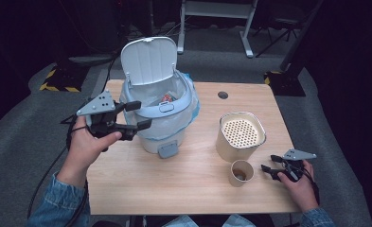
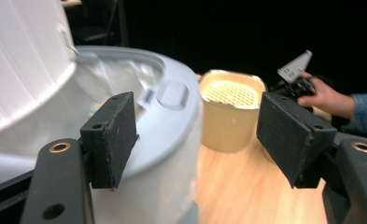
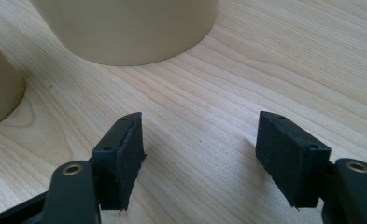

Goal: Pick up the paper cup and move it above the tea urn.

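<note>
Upright on the far left part of the wooden table (image 1: 174, 189), a white pedal bin (image 1: 148, 141), with the lid (image 1: 149, 59) tipped up and back, the mouth facing upward and a thin bag as lining. Inside the bag something small and reddish (image 1: 167, 98), too small to name.

Just at the left side of the bin, at the height of its grey rim (image 2: 172, 121), the left gripper (image 1: 143, 115), pointing across the mouth toward the right. Jaws wide apart, holding nothing. Seen from the left gripper view, one pad (image 2: 113, 135) in front of the rim, the other beyond the bin wall, neither pressing on anything. Touching the rim or only beside it: cannot tell.

Well to the right of the bin, low on the table, the right gripper (image 1: 270, 163), jaws also apart, with only bare wood between them. Just beside it, on the side toward the bin, a small paper cup (image 1: 241, 173). Behind the cup, a beige container (image 1: 240, 137) with a perforated top.

Judging from this: work at the bin probably for the left hand, much nearer than the right. Bin directly ahead of the left jaws, long axis vertical, so reachable sideways across the rim or downward into the mouth. For the cup the opposite: right hand nearer, bin away to its left.
</note>
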Available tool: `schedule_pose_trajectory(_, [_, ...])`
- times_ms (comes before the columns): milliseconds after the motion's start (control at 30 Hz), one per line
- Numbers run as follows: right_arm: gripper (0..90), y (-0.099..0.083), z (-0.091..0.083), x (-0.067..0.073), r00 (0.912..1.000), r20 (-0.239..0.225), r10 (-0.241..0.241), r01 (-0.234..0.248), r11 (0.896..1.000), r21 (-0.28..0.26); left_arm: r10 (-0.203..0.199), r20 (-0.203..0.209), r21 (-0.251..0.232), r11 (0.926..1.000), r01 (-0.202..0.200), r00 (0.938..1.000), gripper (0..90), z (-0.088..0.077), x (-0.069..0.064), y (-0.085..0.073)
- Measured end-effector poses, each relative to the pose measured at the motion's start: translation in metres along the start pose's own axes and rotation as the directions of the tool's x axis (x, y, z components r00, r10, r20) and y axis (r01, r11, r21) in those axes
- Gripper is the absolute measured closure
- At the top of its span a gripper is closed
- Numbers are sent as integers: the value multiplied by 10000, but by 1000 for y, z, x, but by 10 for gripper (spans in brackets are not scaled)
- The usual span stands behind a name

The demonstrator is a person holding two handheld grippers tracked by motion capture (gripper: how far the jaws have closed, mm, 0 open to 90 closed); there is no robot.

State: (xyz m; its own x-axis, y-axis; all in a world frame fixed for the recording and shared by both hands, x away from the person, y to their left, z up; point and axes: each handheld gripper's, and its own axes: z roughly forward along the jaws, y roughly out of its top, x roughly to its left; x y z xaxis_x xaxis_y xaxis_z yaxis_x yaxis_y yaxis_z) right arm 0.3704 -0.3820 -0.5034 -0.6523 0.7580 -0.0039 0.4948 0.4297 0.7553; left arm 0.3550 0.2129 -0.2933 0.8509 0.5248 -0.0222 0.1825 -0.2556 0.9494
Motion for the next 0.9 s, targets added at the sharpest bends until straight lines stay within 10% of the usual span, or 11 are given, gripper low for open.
schedule_pose_trajectory(900, [268,0,1,0,9996,232,173,-174,9998,65,-802,241,969,9923,775,9965,249,20,-9,-95])
